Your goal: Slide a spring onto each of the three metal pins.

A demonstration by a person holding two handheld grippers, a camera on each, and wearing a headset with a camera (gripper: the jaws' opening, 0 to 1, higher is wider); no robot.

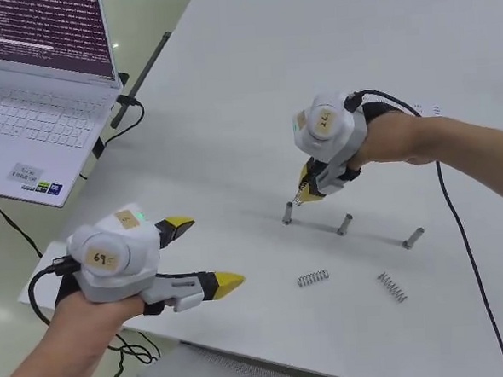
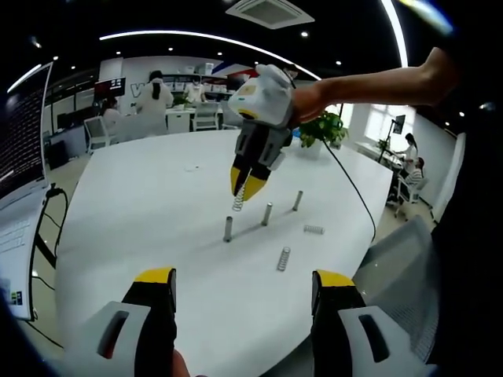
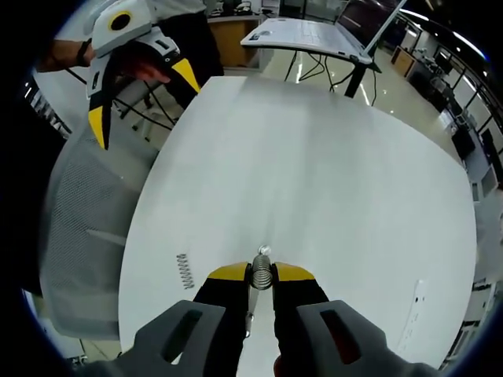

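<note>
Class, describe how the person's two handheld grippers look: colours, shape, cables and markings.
The left gripper and right gripper match: rounded white housings, black jaws tipped yellow, a round tan sticker with handwritten digits on each, and a black cable trailing from each. The right forearm is unsleeved.

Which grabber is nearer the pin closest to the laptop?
Right. Right gripper holds a coiled metal spring just above the short grey metal pin; left gripper hangs farther off.
</note>
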